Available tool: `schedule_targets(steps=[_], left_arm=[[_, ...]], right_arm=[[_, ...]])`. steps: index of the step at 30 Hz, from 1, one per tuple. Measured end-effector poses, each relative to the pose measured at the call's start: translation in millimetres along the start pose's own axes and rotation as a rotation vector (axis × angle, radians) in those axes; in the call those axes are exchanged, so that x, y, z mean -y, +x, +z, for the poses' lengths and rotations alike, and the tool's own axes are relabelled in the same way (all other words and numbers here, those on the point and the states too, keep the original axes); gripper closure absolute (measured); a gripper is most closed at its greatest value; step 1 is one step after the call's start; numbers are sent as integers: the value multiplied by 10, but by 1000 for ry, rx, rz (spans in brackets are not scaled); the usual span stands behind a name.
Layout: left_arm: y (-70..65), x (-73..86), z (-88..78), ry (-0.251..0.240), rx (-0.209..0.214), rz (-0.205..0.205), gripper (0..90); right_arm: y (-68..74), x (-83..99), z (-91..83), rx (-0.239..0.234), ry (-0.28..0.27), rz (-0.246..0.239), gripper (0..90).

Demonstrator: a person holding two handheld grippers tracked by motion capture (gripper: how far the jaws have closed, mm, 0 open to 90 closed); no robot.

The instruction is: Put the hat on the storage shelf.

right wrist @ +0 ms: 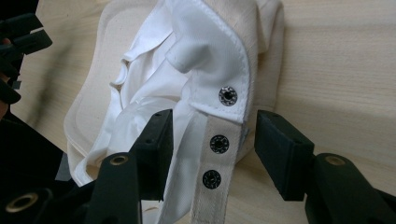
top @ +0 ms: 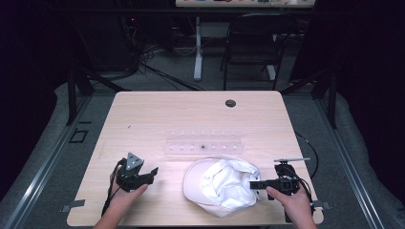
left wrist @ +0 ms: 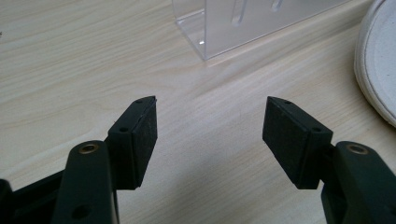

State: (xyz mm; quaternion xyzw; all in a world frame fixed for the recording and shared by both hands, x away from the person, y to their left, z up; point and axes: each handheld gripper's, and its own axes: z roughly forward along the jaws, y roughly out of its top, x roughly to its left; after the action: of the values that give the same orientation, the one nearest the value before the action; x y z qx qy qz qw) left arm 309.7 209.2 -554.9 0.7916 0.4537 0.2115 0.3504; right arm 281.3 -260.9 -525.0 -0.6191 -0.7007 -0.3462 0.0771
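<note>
1. Resting low on the near left part of the table (top: 143, 114), the left gripper (top: 154, 171) is held from below by the person's left hand (top: 125, 198), its jaws pointing right toward the white cap (top: 224, 183).
2. Its jaws stand spread with bare wood between them; the left gripper (left wrist: 209, 122) grips nothing.
3. The right gripper (top: 252, 184) comes in from the near right, held by the right hand (top: 293, 202), its jaws pointing left at the cap's rear edge.
4. The cap lies upside down near the table's front edge, between the two grippers, its lining showing.
5. The right gripper view shows what the high view does not: the cap's snap strap (right wrist: 215, 154) lies between the parted jaws of the right gripper (right wrist: 212, 135), with its metal snaps visible; the pads are not pressed onto it.
6. The left gripper view shows a corner of the clear plastic rack (left wrist: 243, 23) just beyond the jaws and the cap's brim (left wrist: 376, 60) at the right edge.
7. The high view places that rack (top: 204, 144) just behind the cap.
</note>
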Motion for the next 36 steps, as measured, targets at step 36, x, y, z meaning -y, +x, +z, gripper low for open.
schedule_targets(steps=[36], left_arm=[[32, 0, -2, 3, -25, -20, 349]], right_arm=[[189, -246, -136, -98, 16, 14, 696]])
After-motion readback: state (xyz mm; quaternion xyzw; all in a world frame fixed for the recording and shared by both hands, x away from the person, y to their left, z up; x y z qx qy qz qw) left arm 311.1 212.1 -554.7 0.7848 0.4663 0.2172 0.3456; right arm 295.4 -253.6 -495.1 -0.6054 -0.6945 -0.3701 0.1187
